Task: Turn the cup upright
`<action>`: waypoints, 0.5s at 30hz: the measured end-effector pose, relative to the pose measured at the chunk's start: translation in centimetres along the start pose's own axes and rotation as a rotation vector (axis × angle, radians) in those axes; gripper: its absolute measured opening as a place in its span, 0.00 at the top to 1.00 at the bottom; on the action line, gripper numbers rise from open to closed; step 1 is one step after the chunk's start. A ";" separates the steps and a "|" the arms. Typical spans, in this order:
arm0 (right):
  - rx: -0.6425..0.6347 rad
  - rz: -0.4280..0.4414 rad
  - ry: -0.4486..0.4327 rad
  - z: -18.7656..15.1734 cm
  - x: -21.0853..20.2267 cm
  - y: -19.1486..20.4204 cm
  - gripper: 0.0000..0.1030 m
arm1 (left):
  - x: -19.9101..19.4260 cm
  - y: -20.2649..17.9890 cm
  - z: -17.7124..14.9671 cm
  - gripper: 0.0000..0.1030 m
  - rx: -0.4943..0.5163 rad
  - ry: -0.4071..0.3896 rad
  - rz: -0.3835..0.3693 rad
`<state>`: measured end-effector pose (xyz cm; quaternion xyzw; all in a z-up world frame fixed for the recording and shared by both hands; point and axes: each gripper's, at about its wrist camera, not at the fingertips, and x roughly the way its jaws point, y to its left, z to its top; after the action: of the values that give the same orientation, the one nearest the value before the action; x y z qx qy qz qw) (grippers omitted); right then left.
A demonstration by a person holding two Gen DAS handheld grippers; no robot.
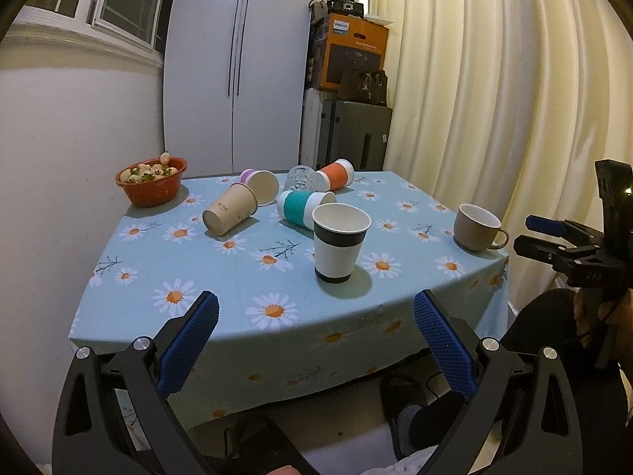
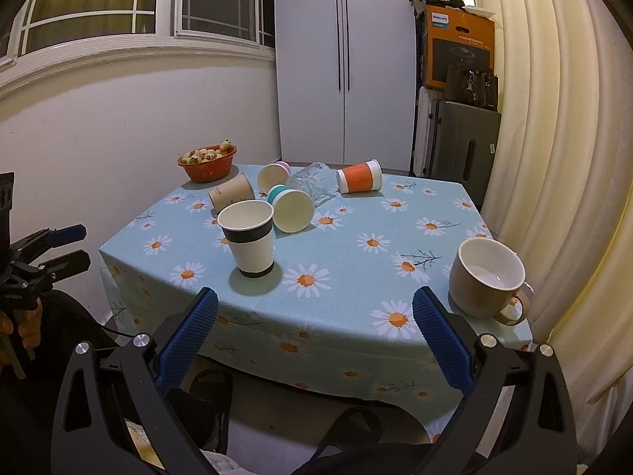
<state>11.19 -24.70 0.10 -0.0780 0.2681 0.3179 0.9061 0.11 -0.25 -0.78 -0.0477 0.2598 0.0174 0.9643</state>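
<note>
Both grippers, left [image 1: 315, 330] and right [image 2: 315, 330], jaws apart and empty, short of the bench [image 1: 221, 277]. Beyond two upright cups, teal-sleeved cup [image 1: 304, 206] on its side mid-bench: best gripped across the sleeve, then rotated base-down.

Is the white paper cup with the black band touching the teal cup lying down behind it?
Apart. In the right wrist view, tablecloth shows between the white paper cup with black band and the teal cup.
</note>
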 end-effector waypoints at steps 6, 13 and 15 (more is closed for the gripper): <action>-0.001 0.001 0.001 0.0 0.1 0.0 0.05 | 0.0 0.0 0.0 0.07 0.000 0.004 0.001; 0.001 0.001 0.005 0.0 0.3 0.0 0.05 | 0.0 0.1 -0.1 0.07 -0.015 0.001 0.014; 0.002 0.002 0.008 -0.1 0.4 0.0 0.05 | -0.1 0.3 -0.1 0.07 -0.022 -0.004 0.012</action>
<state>11.44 -24.52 -0.18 -0.0782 0.2722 0.3180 0.9048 -0.02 -0.01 -0.84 -0.0569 0.2581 0.0261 0.9641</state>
